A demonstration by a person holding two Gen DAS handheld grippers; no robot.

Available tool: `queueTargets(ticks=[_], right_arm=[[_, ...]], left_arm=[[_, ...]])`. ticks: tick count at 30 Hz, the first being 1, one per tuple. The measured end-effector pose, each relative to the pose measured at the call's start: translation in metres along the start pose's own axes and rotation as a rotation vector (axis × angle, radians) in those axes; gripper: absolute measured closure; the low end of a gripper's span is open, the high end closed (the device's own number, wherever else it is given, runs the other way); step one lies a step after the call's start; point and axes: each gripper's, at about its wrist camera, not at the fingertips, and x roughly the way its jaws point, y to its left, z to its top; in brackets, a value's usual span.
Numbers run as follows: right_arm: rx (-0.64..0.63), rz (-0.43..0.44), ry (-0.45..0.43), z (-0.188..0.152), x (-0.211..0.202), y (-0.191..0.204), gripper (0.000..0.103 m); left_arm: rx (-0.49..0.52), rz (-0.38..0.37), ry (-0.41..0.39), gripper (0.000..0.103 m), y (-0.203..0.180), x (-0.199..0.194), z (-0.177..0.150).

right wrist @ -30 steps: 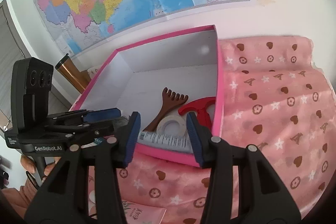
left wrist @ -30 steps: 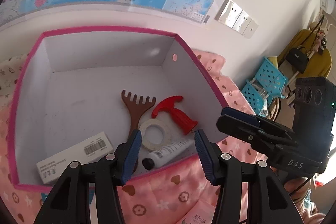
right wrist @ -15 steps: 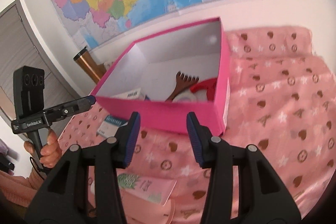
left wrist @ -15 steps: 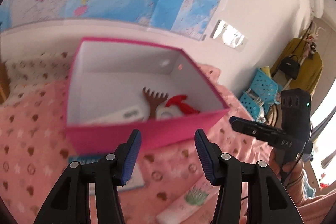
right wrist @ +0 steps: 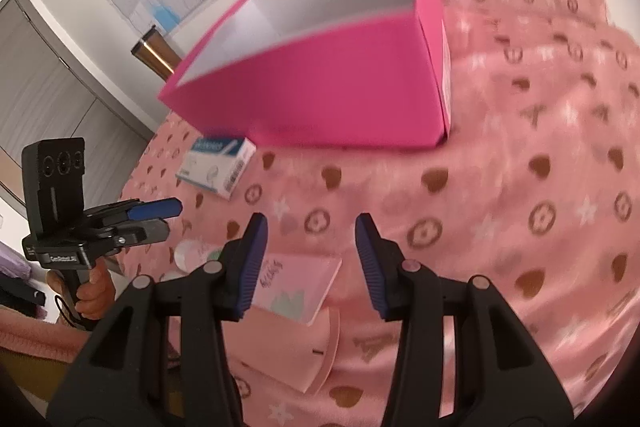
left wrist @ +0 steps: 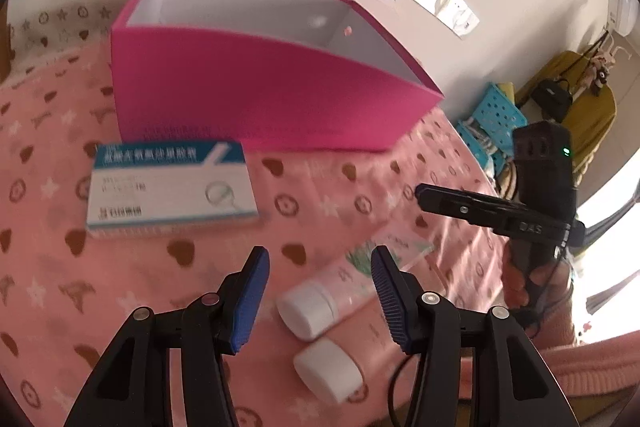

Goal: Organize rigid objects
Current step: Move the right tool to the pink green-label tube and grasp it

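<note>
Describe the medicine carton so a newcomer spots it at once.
Start at the big pink box on the pink blanket. The carton lies flat just before its front wall: white with a blue band, the only rectangular pack, unlike the two white-capped pink tubes nearer.

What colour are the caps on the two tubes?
White, on both tubes' caps; clearest in the left wrist view.

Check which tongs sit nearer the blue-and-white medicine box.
Left. The left tongs hang open just short of the medicine box, which lies ahead-left. The right tongs are open farther off, with the box well off to their left.
</note>
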Motion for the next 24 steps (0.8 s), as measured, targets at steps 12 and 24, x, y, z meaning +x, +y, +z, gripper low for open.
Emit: queueTargets(ticks=[12, 24], right_arm=[[0.056, 0.057, 0.062, -0.022, 0.014, -0.005, 0.055], [0.033, 0.047, 0.065, -0.024, 0.016, 0.002, 0.055]], left_arm=[[-0.003, -0.007, 0.072, 0.048, -0.005, 0.002, -0.024], [0.010, -0.028, 0.073, 0.050, -0.015, 0.007, -0.024]])
